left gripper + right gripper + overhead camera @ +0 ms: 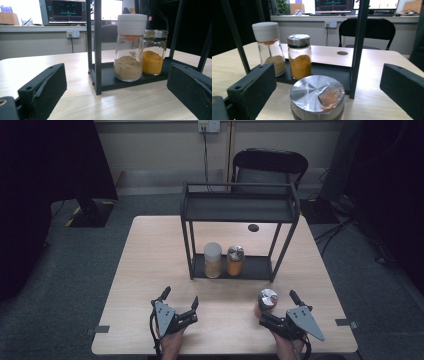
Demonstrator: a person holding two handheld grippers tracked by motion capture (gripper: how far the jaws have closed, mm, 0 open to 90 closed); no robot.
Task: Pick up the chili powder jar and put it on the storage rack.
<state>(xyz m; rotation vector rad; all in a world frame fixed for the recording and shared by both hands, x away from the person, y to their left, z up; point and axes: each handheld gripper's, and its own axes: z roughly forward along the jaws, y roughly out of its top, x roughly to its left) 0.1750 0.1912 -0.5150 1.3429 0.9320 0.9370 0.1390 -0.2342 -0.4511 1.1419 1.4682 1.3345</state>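
A black two-tier rack (237, 207) stands at the middle of the wooden table (150, 250). Its lower shelf carries a white-capped jar of tan powder (212, 260) (130, 50) (269, 47) and, beside it, a silver-lidded jar of orange powder (235, 260) (153, 53) (299, 57). A third silver-lidded jar (266, 301) (317, 96) stands on the table in front of the rack. My right gripper (277, 307) (328, 75) is open, with this jar between its wide jaws, untouched. My left gripper (180, 298) (116, 75) is open and holds nothing, near the front edge and facing the rack.
A black chair (270, 162) (367, 30) stands behind the table. A dark round spot (253, 227) (342, 53) marks the tabletop behind the rack. The rack's upright posts (97, 45) (359, 37) rise close in front of both grippers.
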